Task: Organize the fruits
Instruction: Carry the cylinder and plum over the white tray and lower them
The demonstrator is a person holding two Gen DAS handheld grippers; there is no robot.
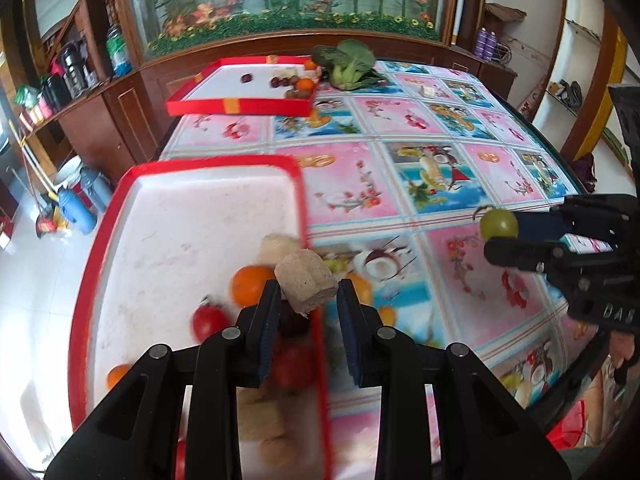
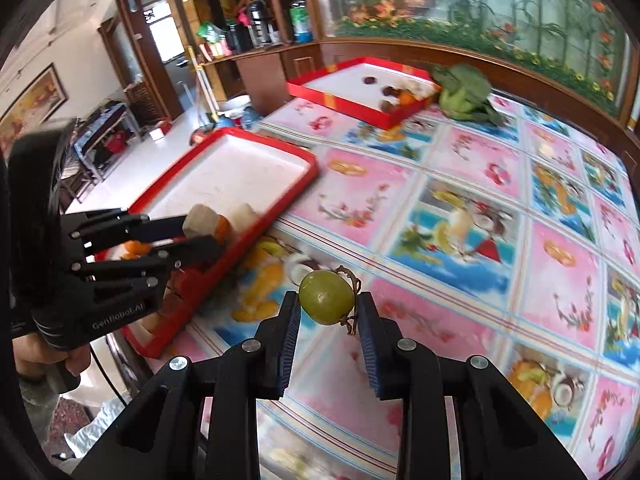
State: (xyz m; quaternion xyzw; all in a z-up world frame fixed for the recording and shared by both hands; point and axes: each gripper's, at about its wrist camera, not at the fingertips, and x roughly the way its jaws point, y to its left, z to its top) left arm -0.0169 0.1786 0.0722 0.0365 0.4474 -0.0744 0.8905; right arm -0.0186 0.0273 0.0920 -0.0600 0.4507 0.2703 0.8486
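Observation:
My left gripper (image 1: 307, 292) is shut on a beige cut root piece (image 1: 306, 280) and holds it above the right edge of the near red tray (image 1: 200, 168). In that tray lie an orange (image 1: 252, 284), a red tomato (image 1: 209, 320), another beige piece (image 1: 276, 246) and more fruit, partly hidden by the fingers. My right gripper (image 2: 329, 306) is shut on a green grape (image 2: 326, 297) with a dry stem, held above the tablecloth. It shows in the left wrist view too (image 1: 498, 224). The left gripper with its beige piece (image 2: 200, 220) appears in the right wrist view.
A second red tray (image 1: 240, 106) at the table's far side holds several small fruits (image 1: 298, 86). A green leafy vegetable (image 1: 348, 64) lies beside it. The table has a pink and blue fruit-print cloth (image 1: 420, 168). A wooden cabinet with an aquarium (image 1: 288, 0) stands behind.

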